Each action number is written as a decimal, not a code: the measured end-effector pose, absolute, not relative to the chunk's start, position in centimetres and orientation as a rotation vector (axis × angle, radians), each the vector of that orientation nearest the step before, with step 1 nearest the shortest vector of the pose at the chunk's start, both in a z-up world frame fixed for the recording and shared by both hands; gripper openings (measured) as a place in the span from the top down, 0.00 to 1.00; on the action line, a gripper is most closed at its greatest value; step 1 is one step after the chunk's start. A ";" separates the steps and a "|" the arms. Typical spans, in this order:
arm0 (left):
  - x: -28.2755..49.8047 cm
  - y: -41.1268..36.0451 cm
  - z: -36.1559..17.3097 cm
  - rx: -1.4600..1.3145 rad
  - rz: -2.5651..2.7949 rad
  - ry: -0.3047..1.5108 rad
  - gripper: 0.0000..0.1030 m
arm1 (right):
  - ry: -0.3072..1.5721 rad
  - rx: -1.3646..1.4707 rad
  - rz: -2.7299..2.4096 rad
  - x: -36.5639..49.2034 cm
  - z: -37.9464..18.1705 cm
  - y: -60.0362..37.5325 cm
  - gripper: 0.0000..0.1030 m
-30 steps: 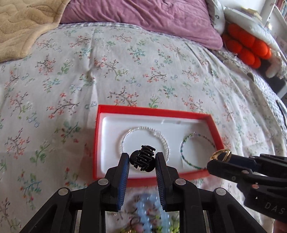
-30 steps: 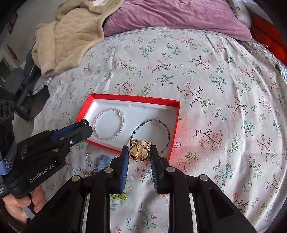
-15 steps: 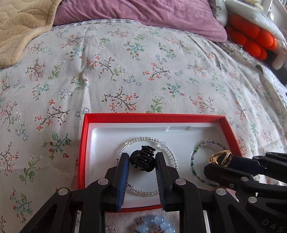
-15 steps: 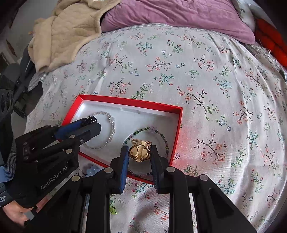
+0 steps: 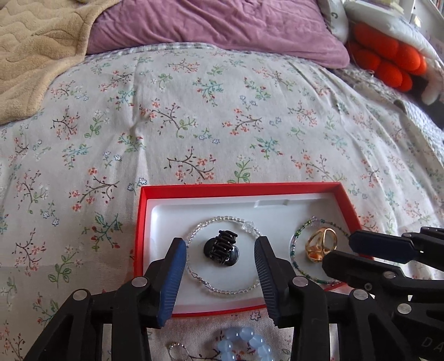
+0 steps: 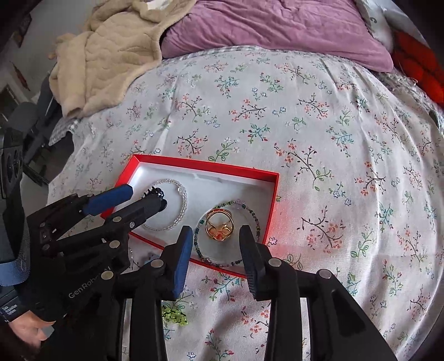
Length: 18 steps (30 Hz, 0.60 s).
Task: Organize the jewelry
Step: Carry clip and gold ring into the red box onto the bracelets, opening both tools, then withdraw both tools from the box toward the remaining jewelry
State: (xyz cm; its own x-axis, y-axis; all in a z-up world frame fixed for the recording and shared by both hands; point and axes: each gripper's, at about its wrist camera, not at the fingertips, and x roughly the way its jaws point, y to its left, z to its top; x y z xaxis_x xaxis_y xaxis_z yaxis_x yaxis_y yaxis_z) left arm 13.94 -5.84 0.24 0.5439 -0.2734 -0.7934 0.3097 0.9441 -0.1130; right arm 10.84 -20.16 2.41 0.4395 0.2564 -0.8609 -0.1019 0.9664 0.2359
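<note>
A red box (image 5: 144, 222) with a white insert lies on the floral bedspread. My left gripper (image 5: 219, 241) hangs over it, its jaws opening. A black claw clip (image 5: 222, 248) lies on the insert inside a clear bead bracelet (image 5: 222, 291), between the pads but free of them. My right gripper (image 6: 216, 230) is also opening. The gold ring (image 6: 219, 226) rests inside a green bead bracelet (image 6: 255, 219), touching neither pad. In the right wrist view the left gripper (image 6: 146, 197) hides most of the clip.
A blue bead bracelet (image 5: 244, 344) and a small silver ring (image 5: 177, 351) lie on the bedspread in front of the box, with a green bead piece (image 6: 174, 315) nearby. A purple pillow (image 5: 222, 25), beige blanket (image 5: 33, 50) and orange plush (image 5: 388, 61) lie beyond.
Both grippers came forward over the box, then opened. The left let go of the black clip and the right let go of the gold ring; both pieces now lie on the insert.
</note>
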 end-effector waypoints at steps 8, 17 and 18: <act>12.7 -5.7 0.8 0.066 -0.328 0.941 0.36 | 1.090 0.152 0.188 9.4 3.2 -21.0 0.47; 11.0 -4.9 0.5 0.081 -0.294 0.997 0.03 | 1.086 0.166 0.125 7.4 3.5 -22.5 0.12; 10.8 -4.7 0.4 0.082 -0.292 1.004 0.01 | 1.085 0.171 0.121 7.2 3.5 -22.6 0.09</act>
